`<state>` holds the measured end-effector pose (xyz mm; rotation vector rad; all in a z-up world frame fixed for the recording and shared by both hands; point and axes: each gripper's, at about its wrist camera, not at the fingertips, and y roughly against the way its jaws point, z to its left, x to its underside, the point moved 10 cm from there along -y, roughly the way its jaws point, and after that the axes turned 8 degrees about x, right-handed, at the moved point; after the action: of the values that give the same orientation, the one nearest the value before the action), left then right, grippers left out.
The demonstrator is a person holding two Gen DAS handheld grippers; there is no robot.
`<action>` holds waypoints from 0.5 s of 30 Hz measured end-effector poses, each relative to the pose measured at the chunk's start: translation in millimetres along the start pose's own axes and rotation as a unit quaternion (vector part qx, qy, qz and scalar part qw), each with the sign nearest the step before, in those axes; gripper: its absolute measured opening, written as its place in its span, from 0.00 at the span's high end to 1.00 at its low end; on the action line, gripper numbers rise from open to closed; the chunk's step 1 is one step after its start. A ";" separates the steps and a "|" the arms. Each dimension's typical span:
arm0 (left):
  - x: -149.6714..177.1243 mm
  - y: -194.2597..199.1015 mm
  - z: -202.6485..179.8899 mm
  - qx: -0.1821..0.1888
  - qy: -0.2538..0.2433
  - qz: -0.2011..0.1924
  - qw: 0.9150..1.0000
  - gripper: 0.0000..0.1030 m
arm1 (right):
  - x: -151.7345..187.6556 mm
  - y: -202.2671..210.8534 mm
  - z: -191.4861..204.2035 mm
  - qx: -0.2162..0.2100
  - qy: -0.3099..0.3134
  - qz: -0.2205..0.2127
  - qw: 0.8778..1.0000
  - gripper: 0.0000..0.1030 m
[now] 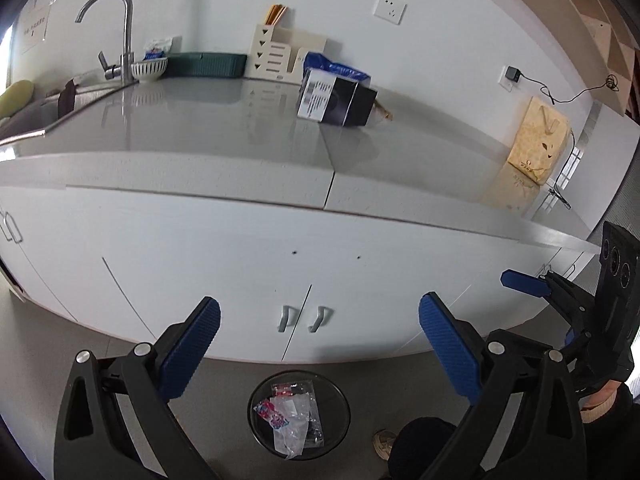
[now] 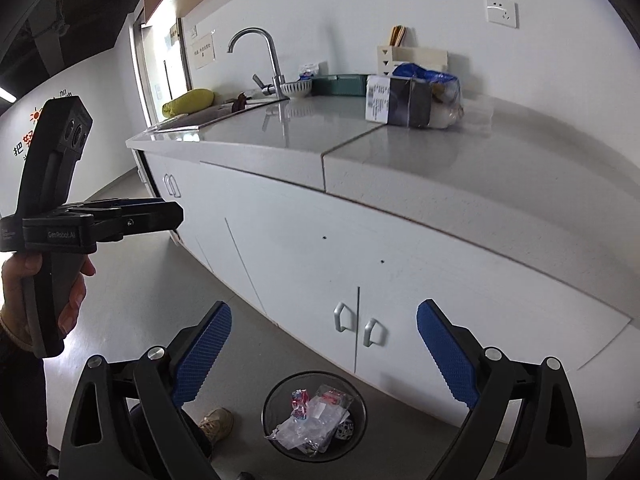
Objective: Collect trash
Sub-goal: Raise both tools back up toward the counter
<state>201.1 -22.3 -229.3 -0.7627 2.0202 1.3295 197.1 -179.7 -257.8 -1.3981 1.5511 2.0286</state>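
A black mesh trash bin [image 1: 256, 420] stands on the floor in front of the white cabinets; it also shows in the right wrist view [image 2: 272, 404]. Clear plastic wrappers [image 1: 294, 420] with red and pink print lie inside it, also seen from the right [image 2: 316, 420]. My left gripper [image 1: 320, 344] is open and empty, held above the bin. My right gripper [image 2: 324, 344] is open and empty, also above the bin. The right gripper shows at the right edge of the left wrist view [image 1: 560, 296]. The left gripper shows at the left of the right wrist view [image 2: 120, 220].
A grey countertop [image 1: 240, 128] carries a black-and-white box [image 1: 336, 100], a blue bag [image 1: 332, 68], a beige file rack [image 1: 276, 52], a green tray [image 1: 204, 64], a bowl [image 1: 149, 68] and a paper bag [image 1: 538, 144]. A sink with tap [image 1: 120, 28] lies left. A shoe [image 2: 216, 424] is beside the bin.
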 end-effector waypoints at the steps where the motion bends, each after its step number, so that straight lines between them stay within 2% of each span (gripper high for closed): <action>1: -9.4 2.7 -4.8 0.001 -0.003 -0.006 1.000 0.04 | -6.0 8.5 -5.4 0.005 0.000 -0.007 1.000 0.08; 5: -35.9 10.0 -22.3 0.008 -0.015 -0.023 1.000 0.04 | -23.1 28.4 -23.0 0.024 -0.008 -0.023 0.999 0.07; 10: -55.8 -0.3 -27.7 0.015 -0.024 -0.028 0.999 0.04 | -39.0 43.0 -39.4 0.040 -0.017 -0.038 0.998 0.07; 15: -86.6 -22.6 -22.8 0.010 -0.038 -0.038 0.999 0.04 | -54.9 32.3 -50.6 0.051 -0.009 -0.046 0.998 0.07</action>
<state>270.8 -39.1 -171.1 -0.7612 1.9241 1.2749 231.4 -216.6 -194.0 -1.3843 1.5298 1.8768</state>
